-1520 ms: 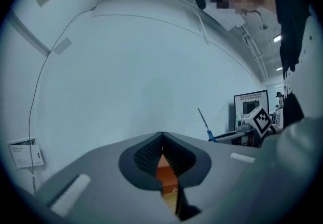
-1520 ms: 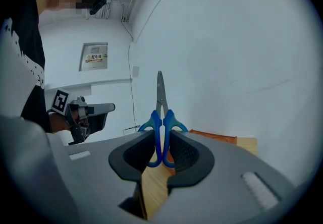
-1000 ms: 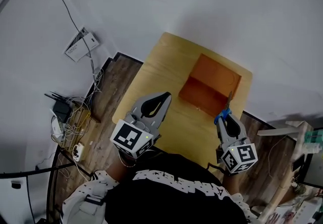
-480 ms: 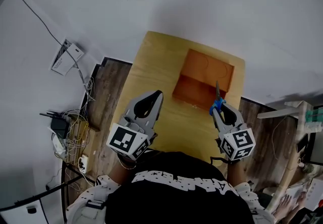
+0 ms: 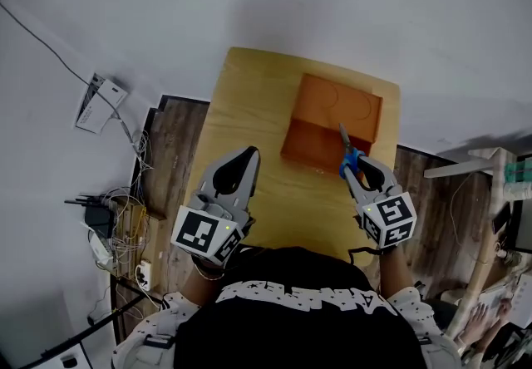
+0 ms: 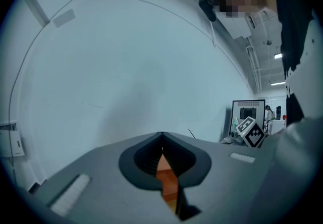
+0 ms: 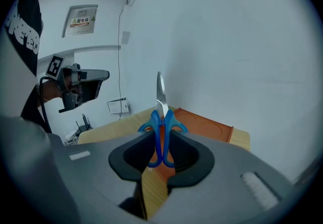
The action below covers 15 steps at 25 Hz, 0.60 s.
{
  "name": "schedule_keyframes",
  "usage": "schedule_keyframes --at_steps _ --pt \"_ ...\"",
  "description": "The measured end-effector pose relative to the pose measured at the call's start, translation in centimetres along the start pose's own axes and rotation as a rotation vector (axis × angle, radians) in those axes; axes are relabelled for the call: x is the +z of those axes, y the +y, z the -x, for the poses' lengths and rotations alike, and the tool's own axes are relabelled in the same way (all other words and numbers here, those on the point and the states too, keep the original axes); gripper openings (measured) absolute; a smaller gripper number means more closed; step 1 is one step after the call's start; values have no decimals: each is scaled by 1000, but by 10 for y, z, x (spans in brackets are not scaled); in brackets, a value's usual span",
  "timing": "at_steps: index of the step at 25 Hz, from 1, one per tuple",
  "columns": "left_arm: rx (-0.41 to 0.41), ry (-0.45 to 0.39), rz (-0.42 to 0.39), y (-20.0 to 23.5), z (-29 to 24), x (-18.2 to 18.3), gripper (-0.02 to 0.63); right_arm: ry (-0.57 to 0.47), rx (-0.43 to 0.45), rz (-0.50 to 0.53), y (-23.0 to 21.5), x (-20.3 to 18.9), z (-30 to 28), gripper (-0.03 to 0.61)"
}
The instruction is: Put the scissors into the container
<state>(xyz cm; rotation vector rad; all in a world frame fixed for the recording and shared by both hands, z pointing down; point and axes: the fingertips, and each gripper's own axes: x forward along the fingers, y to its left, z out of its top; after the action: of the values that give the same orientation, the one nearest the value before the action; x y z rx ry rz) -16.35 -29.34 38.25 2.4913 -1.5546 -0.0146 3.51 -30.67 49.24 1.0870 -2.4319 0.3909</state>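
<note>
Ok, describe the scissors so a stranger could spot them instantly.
Find the light wooden table, then the orange container on it. At its near side, the right gripper holds the scissors: the only blue-handled thing, silver blades sticking out past the jaws.

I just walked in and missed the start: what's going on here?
A person holds a claw in each hand. The right claw grips blue-handled scissors by the handles, poised at the near edge of the orange container on the wooden table; they are not in yet. The left claw is shut and empty.
</note>
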Motion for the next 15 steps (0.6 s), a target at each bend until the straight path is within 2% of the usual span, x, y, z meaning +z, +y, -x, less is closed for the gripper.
schedule_keyframes --at_steps 5,15 --pt "14 7 15 8 0 -5 2 62 -6 83 -4 -6 -13 104" --pt "35 9 36 20 -2 -9 2 182 17 170 -13 -27 -39 104"
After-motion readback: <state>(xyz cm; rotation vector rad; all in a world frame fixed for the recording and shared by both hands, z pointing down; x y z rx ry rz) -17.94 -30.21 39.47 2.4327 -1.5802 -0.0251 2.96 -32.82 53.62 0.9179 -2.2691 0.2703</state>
